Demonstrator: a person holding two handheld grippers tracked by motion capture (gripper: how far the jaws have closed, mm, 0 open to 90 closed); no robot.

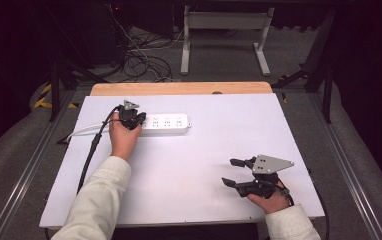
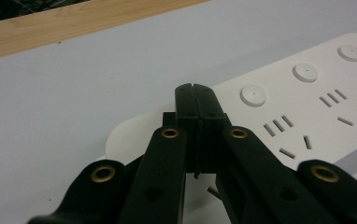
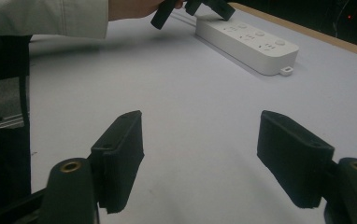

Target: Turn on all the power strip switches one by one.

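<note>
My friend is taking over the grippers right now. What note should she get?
Left gripper: jaws shut together, tips at the left end of the white power strip, near its first round button; I can't tell if they touch.
Right gripper: open, holding nothing, low over the white table, well apart from the strip.
Power strip: lies flat toward the table's far side, sockets empty.
Done: left gripper brought to the strip.
Left: probably pressing that button.

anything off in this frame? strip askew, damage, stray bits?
Nothing stands out. The white power strip lies flat on the table, roughly parallel to its far edge, with no visible damage. The left tongs are shut, tips on the strip's near end. The right tongs are open above bare table, apart from the strip.
</note>
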